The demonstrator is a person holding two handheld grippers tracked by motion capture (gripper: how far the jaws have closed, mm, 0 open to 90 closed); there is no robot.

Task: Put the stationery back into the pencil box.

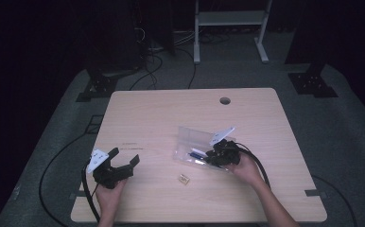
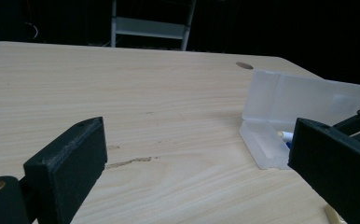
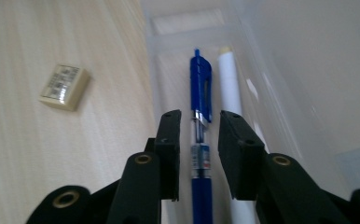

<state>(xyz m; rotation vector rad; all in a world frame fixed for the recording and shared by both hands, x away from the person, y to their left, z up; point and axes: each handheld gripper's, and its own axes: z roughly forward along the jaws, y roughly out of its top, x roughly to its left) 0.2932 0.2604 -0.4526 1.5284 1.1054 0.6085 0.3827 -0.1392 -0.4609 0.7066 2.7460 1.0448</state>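
Blue pen [image 3: 200, 116] lies lengthwise in the tray of an open clear case [image 1: 190, 139], beside a white stick [image 3: 229, 79] with a pale tip. Case sits right of centre on the counter [image 1: 171, 109], lid tilted up behind the tray.

Right gripper [image 3: 197, 140] — reaching into the tray, jaws straddling the pen barrel, a narrow gap showing on each side; whether they pinch it I cannot tell. In the high view the right hand [image 1: 247, 168] comes in from the lower right, forearm angled toward the case.

Small tan eraser [image 1: 184, 178] on the counter just in front of the case, apart from it.

Left gripper [image 1: 124, 158] — low over the counter's front left, jaws spread wide with nothing between, pointing toward the case; left hand [image 1: 109, 191] under it.
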